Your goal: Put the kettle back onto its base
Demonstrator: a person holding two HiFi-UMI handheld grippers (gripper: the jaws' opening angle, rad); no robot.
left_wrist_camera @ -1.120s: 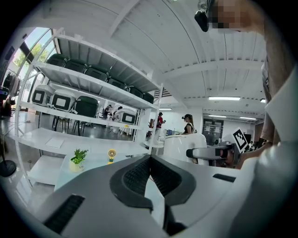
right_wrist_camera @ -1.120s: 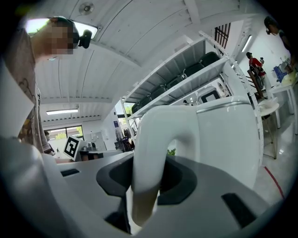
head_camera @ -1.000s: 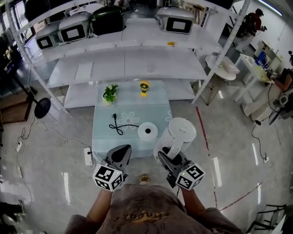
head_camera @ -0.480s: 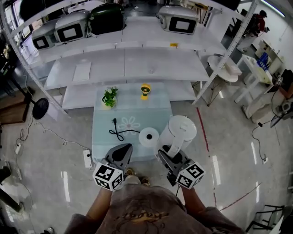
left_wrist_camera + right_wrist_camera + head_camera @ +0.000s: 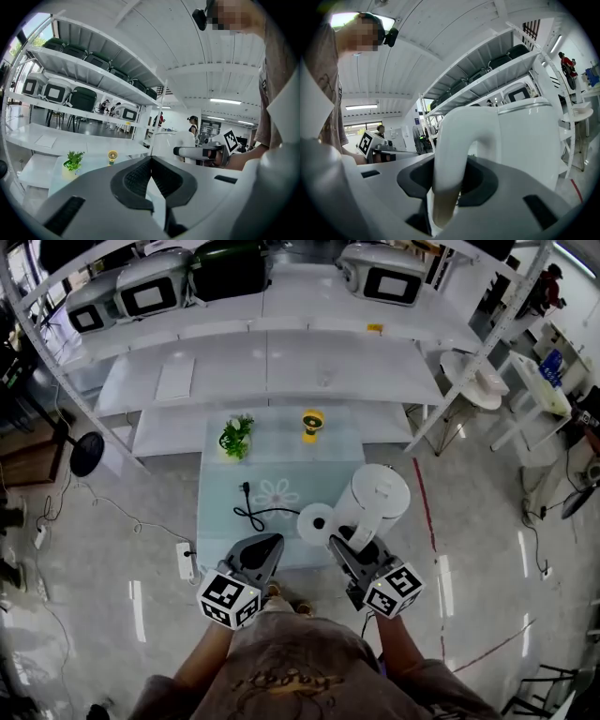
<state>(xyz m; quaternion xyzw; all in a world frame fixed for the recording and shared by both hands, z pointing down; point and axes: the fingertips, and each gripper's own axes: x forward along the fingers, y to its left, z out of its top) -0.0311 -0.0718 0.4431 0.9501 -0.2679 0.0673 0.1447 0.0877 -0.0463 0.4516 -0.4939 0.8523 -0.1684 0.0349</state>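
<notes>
The white kettle (image 5: 376, 497) hangs in the air by its handle, with my right gripper (image 5: 343, 542) shut on that handle (image 5: 452, 159). In the right gripper view the kettle body (image 5: 529, 140) fills the right half. The round white base (image 5: 316, 521) lies on the pale glass table (image 5: 225, 512), just left of the kettle, with its black cord (image 5: 251, 512) trailing left. My left gripper (image 5: 265, 547) is shut with nothing in it, at the table's near edge; its closed pads (image 5: 151, 176) meet in the left gripper view.
A small potted plant (image 5: 234, 437) and a yellow ornament (image 5: 312, 423) stand at the table's far end. White shelving (image 5: 272, 352) with appliances rises behind the table. A power strip (image 5: 185, 561) lies on the floor at the left. People stand in the background.
Both grippers have moved forward toward the table, and the kettle has travelled with the right one, coming close beside the base. The jaws have kept their setting.
</notes>
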